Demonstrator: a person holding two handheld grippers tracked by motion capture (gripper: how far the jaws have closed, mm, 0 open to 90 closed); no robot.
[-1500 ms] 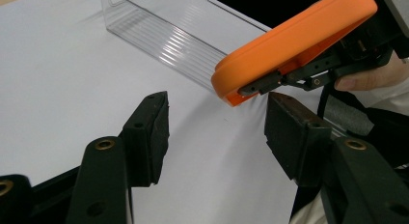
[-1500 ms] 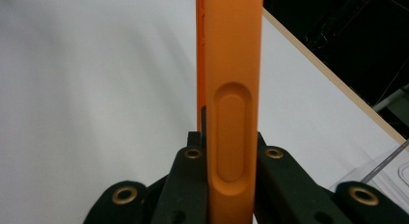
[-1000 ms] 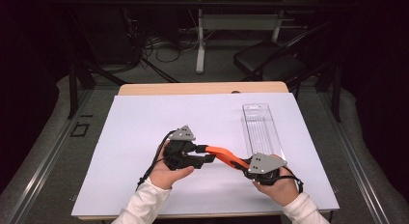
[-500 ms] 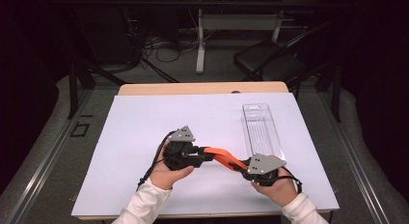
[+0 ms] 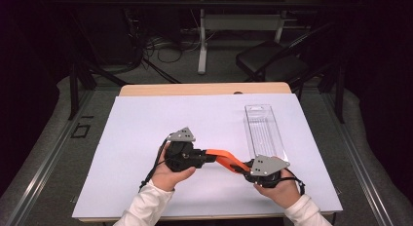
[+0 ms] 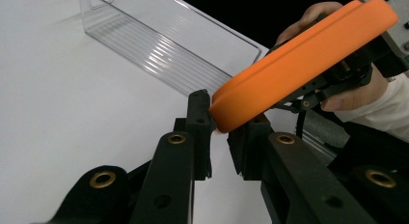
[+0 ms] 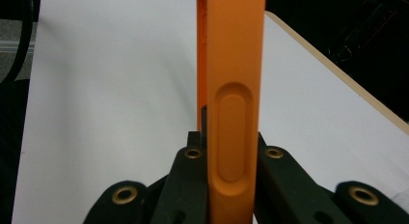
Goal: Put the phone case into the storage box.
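A flat orange bar (image 5: 224, 159) hangs just above the white table sheet (image 5: 146, 138), spanning between my two grippers. My right gripper (image 5: 243, 167) is shut on its right end; in the right gripper view the bar (image 7: 231, 64) stands on edge between the jaws of that gripper (image 7: 230, 142). My left gripper (image 5: 207, 157) has just been closing its jaws on the bar's left end. In the left gripper view, the rounded end of the bar (image 6: 299, 64) sits between the jaws of this gripper (image 6: 224, 130), and both pads touch it.
A long clear plastic tray (image 5: 265, 131) lies on the sheet, right of centre and beyond the right gripper; it is also in the left gripper view (image 6: 159, 45). The wooden table edge (image 5: 204, 88) runs along the far side. A chair and cables stand beyond.
The left gripper's jaws have drawn in around the left end of the orange bar. Both hands and the bar have stayed in place.
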